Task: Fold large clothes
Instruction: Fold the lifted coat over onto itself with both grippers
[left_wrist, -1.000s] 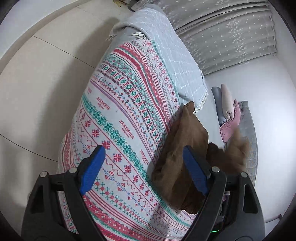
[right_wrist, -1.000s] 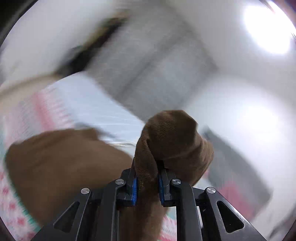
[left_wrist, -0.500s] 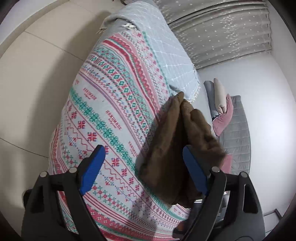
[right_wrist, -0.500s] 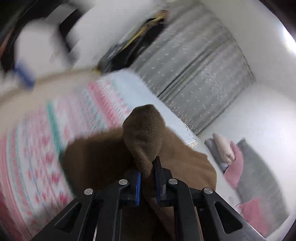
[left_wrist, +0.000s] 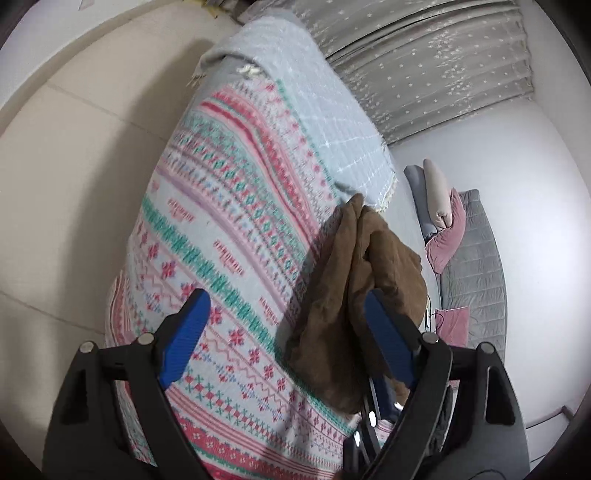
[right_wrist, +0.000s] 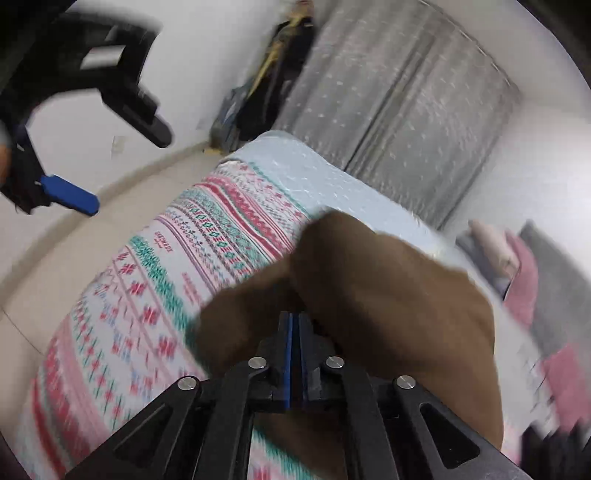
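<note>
Brown garment (left_wrist: 369, 280) bunched on patterned blanket (left_wrist: 221, 229); grey curtain (left_wrist: 424, 62) behind. L tool (left_wrist: 284, 332) spread wide, empty; R tool (right_wrist: 295, 325) closed, grip unclear.

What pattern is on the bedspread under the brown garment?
Pink, red and teal folk-style bands on the bedspread; clearest in the left wrist view.

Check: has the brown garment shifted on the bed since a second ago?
Yes. The brown garment has dropped from a raised bunch toward the patterned blanket, draping lower and flatter.
</note>
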